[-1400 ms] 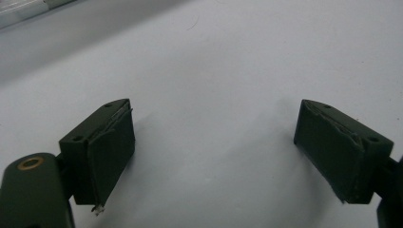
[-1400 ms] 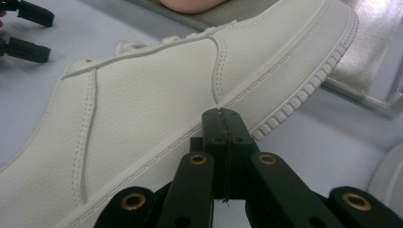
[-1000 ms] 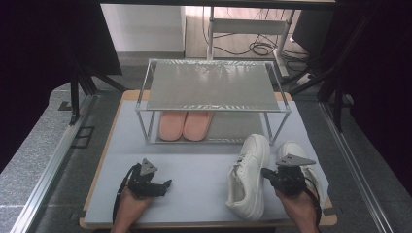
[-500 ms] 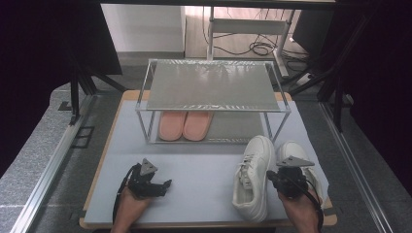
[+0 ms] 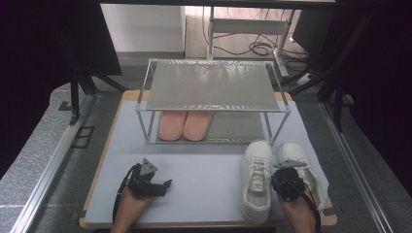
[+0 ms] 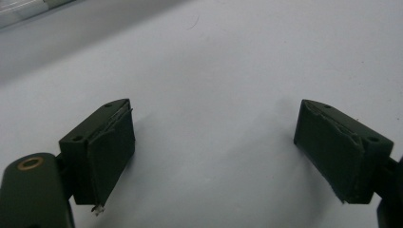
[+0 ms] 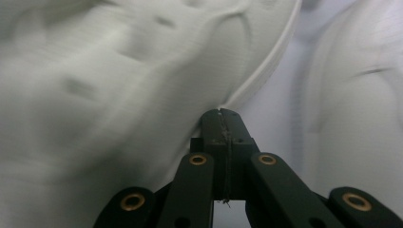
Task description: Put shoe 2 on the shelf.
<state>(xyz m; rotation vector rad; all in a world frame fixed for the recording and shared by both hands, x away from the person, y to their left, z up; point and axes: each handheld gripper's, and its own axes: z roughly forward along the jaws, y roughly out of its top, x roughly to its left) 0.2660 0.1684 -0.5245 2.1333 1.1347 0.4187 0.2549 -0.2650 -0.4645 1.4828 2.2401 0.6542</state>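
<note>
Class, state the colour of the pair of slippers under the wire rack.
Pale pink slippers, clearest in the high view.

From my seat the high view is evenly lit over the grey mat, with the brightest patch on the floor beyond the wire rack, glints along the rack's front rail, and near-black surroundings to either side of it. The rack throws a soft shadow onto the mat beneath it. In the right gripper view the white shoe is smeared and out of focus, while the left gripper view is dim and soft, with faint shadows beside its jaws.
</note>
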